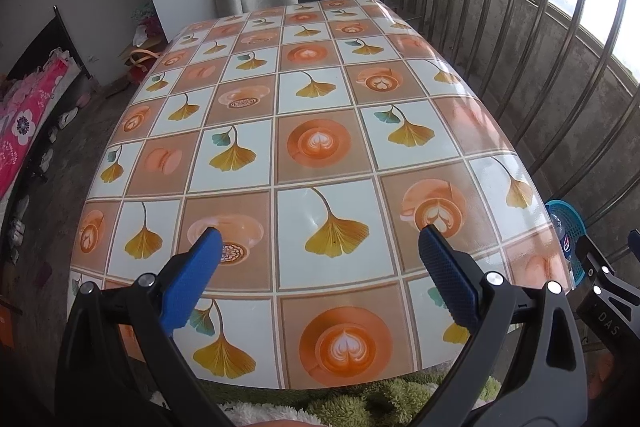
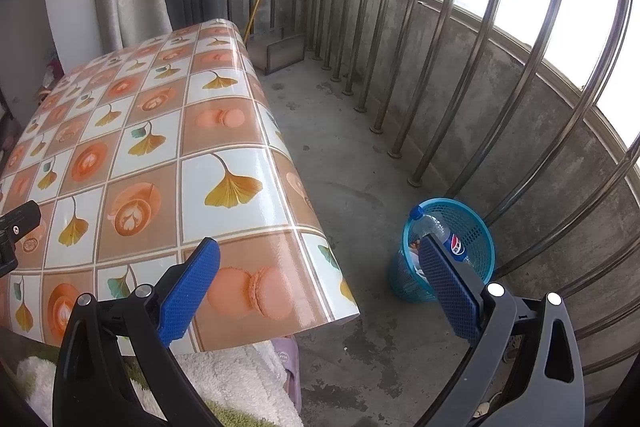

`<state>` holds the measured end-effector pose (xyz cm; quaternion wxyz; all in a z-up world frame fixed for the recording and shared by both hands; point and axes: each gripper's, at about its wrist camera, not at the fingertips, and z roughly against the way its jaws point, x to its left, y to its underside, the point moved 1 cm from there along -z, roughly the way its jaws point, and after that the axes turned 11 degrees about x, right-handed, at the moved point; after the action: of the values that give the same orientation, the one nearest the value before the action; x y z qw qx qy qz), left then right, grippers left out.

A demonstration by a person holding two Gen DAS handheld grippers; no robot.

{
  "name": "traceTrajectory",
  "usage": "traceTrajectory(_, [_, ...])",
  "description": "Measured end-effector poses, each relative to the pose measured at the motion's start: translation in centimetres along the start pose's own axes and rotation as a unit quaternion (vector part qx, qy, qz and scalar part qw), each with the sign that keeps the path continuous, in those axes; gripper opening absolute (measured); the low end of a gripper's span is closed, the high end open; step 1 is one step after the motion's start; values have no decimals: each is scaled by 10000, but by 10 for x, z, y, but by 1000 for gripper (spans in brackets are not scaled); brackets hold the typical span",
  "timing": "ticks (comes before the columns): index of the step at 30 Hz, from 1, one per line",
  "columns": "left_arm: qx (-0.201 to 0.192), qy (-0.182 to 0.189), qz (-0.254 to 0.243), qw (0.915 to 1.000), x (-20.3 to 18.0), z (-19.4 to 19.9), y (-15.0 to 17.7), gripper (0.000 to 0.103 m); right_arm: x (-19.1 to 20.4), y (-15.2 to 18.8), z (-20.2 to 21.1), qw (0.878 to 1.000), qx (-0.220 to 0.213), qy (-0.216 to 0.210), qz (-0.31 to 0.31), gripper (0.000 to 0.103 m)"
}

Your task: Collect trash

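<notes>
Blue-padded fingers of the left gripper (image 1: 320,243) spread wide apart above the near end of the table (image 1: 316,99), with nothing between them. Its glossy cloth, printed with squares of ginkgo leaves, coffee cups and macarons, lies bare from the near edge to the far one. Beneath the near edge shows a fluffy green and white fabric (image 1: 360,399).

Over at the right, the right gripper (image 2: 320,245) hangs past the table's right corner, above the concrete floor (image 2: 360,163), and its fingers likewise stand wide and hold nothing. One pad (image 2: 188,291) sits over the cloth's corner, the other pad (image 2: 448,291) lines up in front of a blue mesh bin (image 2: 476,227). That bin stands on the floor just beside the metal railing (image 2: 472,47), apart from the table. Inside it a clear plastic bottle (image 2: 434,227) with a blue cap leans tilted, its cap poking above the rim; some other scraps lie lower in the bin, too hidden to make out.
</notes>
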<state>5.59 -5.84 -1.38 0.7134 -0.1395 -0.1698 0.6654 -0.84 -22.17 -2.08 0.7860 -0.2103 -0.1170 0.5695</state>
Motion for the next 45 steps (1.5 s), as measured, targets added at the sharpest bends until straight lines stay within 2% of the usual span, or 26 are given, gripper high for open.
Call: traceTrajectory(45, [83, -66, 80, 9999, 4, -8, 0, 94, 4, 2, -5, 10000, 44, -9, -6, 97])
